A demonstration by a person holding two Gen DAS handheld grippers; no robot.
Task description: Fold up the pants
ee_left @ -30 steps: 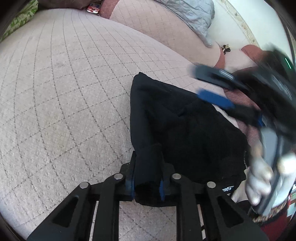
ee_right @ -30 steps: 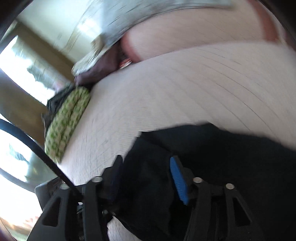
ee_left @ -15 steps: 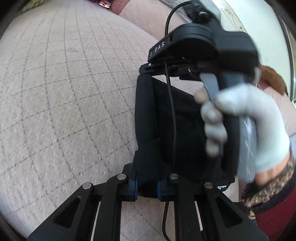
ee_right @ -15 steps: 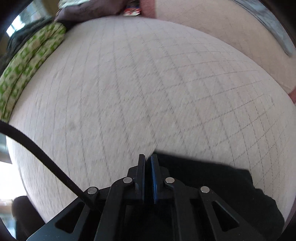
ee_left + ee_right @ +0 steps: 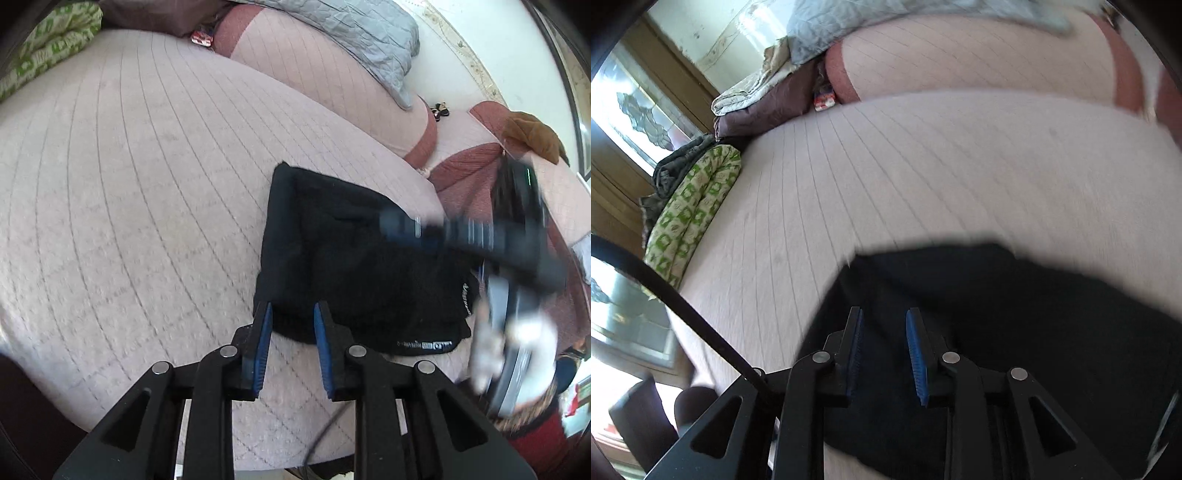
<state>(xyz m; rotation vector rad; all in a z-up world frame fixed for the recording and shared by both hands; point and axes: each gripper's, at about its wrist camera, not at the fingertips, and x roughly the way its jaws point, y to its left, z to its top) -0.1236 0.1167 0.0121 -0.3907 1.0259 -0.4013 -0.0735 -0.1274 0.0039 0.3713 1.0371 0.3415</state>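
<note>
The black pants (image 5: 351, 266) lie folded into a compact rectangle on the quilted beige bed (image 5: 129, 206). My left gripper (image 5: 292, 314) is open, its blue pads just at the near edge of the fold, holding nothing. My right gripper (image 5: 882, 319) is open and hovers over the pants (image 5: 1015, 317), empty. In the left wrist view the right gripper (image 5: 480, 236) shows blurred above the right side of the pants, held by a white-gloved hand (image 5: 517, 339).
A green patterned blanket (image 5: 690, 206) lies along the bed's left edge. Pink pillows (image 5: 314, 62) and a grey quilt (image 5: 351, 29) sit at the head. A brown cloth (image 5: 532, 133) lies at the far right. A cable (image 5: 683, 306) trails from the right gripper.
Both grippers have let go of the pants and opened. The right gripper has pulled back from the far edge toward the right. The left gripper has backed off slightly.
</note>
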